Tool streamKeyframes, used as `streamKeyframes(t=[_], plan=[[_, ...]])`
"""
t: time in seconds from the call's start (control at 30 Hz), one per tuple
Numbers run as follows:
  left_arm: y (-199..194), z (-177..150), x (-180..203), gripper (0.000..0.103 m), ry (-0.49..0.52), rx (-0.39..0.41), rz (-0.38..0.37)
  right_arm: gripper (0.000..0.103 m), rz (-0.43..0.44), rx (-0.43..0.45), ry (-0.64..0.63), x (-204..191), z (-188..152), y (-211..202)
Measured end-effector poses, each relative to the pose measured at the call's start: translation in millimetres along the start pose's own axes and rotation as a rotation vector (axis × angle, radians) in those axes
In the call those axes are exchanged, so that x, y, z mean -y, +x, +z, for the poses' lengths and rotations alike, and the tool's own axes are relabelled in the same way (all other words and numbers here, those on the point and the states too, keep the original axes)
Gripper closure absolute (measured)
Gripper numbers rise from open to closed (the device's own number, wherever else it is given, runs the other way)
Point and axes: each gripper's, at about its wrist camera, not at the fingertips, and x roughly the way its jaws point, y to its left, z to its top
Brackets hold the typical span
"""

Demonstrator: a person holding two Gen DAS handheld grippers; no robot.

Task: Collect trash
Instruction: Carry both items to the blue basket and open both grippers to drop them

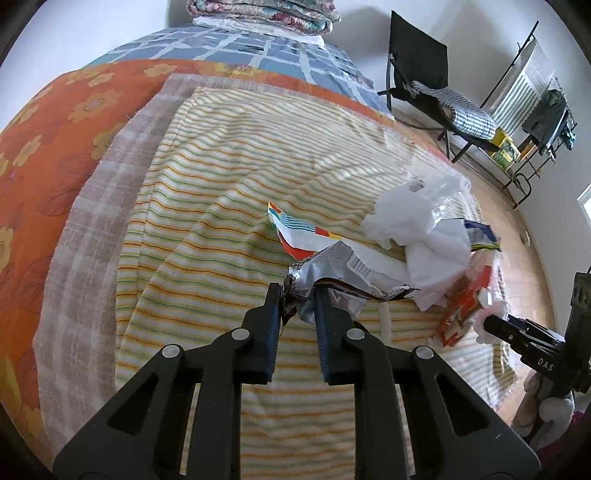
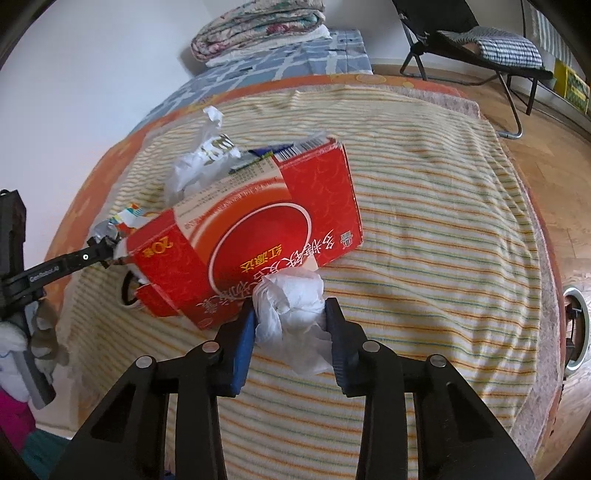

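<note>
Right, nearest to me in the left wrist view, my left gripper point(image 1: 297, 295) has its jaws clenched on the crumpled end of the silver foil wrapper point(image 1: 332, 269), which lies on the striped towel point(image 1: 221, 184) just past the fingertips, at about twelve o'clock. Over in the right wrist view, my right gripper point(image 2: 290, 314) has its jaws grasping the crumpled white tissue point(image 2: 291, 302), which bulges between the pads and hangs loose towards me. Both grips look shallow to my eye, so I'd lift slowly and straight up, watching that the foil doesn't slip free and that the tissue doesn't tear or drag the box along. Just beyond the tissue, touching it at eleven o'clock, sits the red carton point(image 2: 266, 225), lying on its side with a torn flap at its near-left end; I cannot tell what, if anything, is inside it. Past the carton at ten to eleven o'clock lie a white plastic bag point(image 2: 195, 162) and a blue-printed packet point(image 2: 280, 151), and a colourful paper wrapper point(image 1: 299, 229) rests behind the foil. No bin or collecting bag shows in either view, so I can't say where this load should go. Farthest off, folded quilts point(image 2: 258, 26) are stacked at twelve o'clock, and a folding chair point(image 2: 480, 40) stands at one o'clock.
</note>
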Motion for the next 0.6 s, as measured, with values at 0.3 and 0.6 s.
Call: streamKeyframes(t=[0.3,0.6], plan=[[-45,-13,7,0.087,0.014,0.037,-0.042,0.069,0.026,0.05,-0.001,-7,-7,-41],[-86,-53,24,0.087,0.079,0.029,-0.079,0.068,0.086,0.07,-0.017,-30,-33,-72]])
